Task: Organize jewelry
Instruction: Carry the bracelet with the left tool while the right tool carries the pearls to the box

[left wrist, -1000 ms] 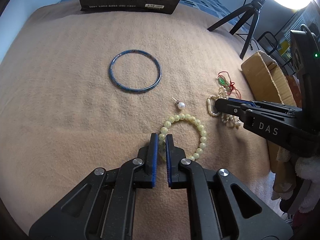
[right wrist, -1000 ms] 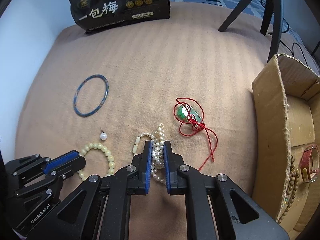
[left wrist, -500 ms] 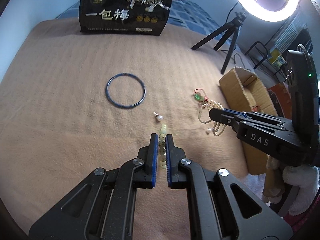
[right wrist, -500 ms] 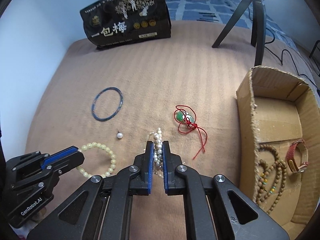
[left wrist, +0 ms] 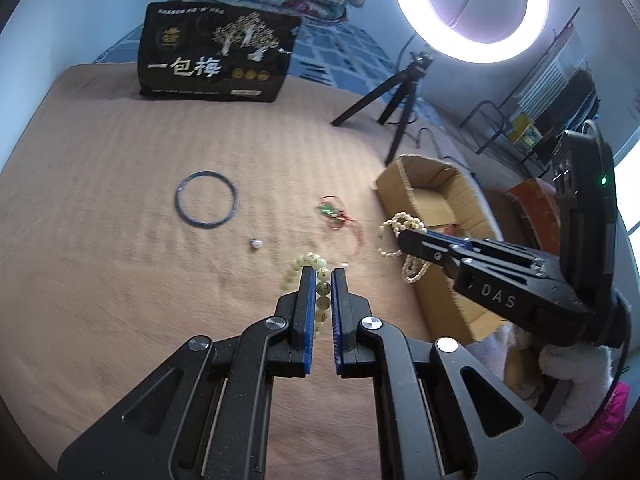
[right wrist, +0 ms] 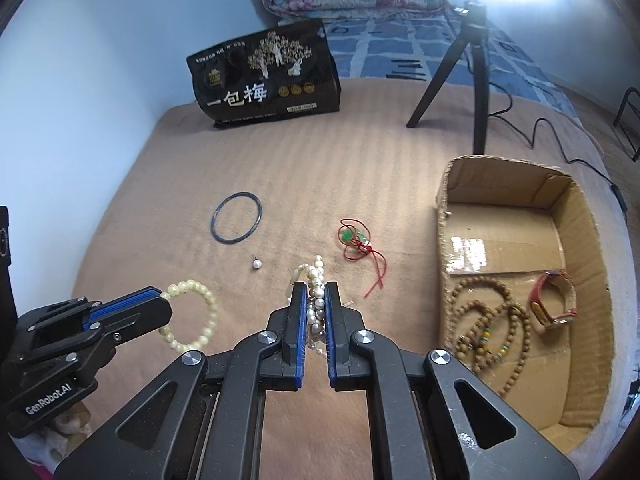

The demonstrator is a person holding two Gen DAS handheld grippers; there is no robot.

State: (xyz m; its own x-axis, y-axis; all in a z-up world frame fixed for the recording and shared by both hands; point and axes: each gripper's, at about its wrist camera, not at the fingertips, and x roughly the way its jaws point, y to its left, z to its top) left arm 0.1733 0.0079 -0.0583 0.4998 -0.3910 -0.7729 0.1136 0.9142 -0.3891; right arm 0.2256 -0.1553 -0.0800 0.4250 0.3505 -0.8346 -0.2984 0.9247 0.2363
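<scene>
Gripping a pale green bead bracelet (left wrist: pixel 322 280), the left gripper (left wrist: pixel 321 276) has its jaws closed on the beads, and the loop hangs clear of the tan blanket (left wrist: pixel 120 240). From the right wrist view the same bracelet (right wrist: pixel 196 312) dangles as a full ring from the tip of that gripper (right wrist: pixel 158 294).

Right gripper (right wrist: pixel 316 288): jaws closed on a bunched strand of white pearls (right wrist: pixel 314 300), with several loops standing above the pads and more hanging beneath. In the left wrist view the pearls (left wrist: pixel 400 232) droop from the gripper's tip (left wrist: pixel 404 236), lifted off the blanket and seen in front of the near wall of the cardboard box (left wrist: pixel 400 196).

Items lying on the blanket:
- a dark blue bangle (right wrist: pixel 236 223), flat, well apart from both grippers;
- a single pearl earring (right wrist: pixel 256 264), between the bangle and the held pieces;
- a green pendant on a red cord (right wrist: pixel 352 236), the cord trailing toward the box.

Cardboard box (right wrist: pixel 504 168), open-topped, at the right side of the blanket. Inside it: brown wooden bead strands (right wrist: pixel 484 320) and a red-strapped watch (right wrist: pixel 554 300), side by side on the floor of the box.

Background: a black printed bag (right wrist: pixel 264 80) standing at the far edge, a tripod (right wrist: pixel 460 60) beside it, and a lit ring light (left wrist: pixel 468 8) above.
</scene>
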